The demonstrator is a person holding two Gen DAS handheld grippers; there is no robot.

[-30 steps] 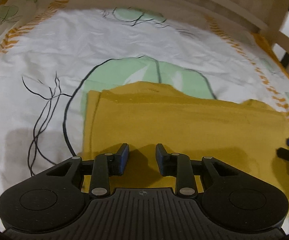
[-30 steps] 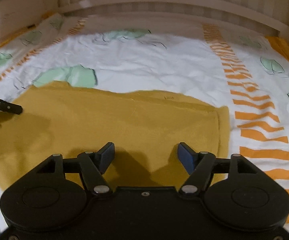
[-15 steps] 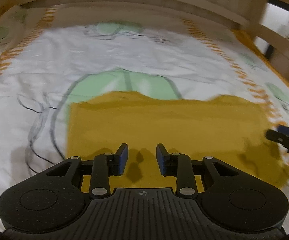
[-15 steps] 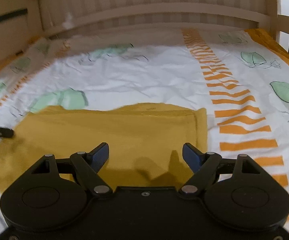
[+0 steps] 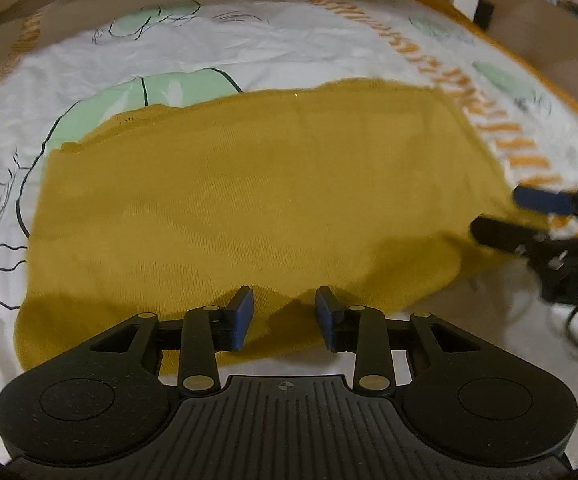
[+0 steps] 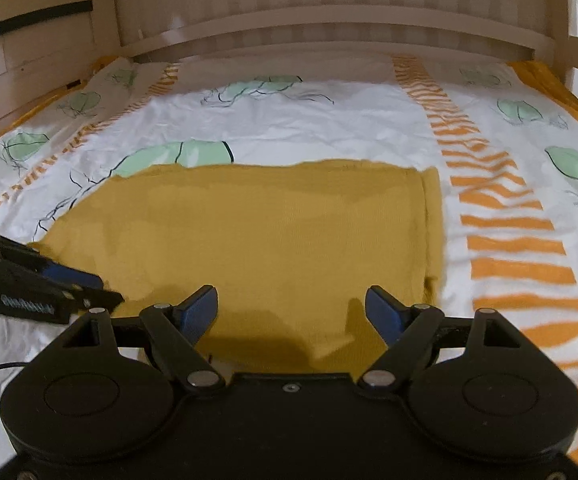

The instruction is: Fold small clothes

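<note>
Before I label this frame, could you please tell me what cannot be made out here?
- Mustard garment: its near edge is hidden behind the right gripper body in the right wrist view; what kind of garment it is cannot be told.
- Left gripper: whether its fingertips touch the cloth is unclear.
- Bedsheet: its far-right print is motion-blurred in the left wrist view.
- Room beyond the bed frame: cut off by the picture edges.

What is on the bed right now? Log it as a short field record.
garment: mustard cloth, lying flat, folded edge at its right side
surface: bedsheet, white with green leaf and orange stripe print
left gripper: open, fingers over the cloth's near edge
right gripper: open wide, above the cloth's near edge
held: nothing
</note>
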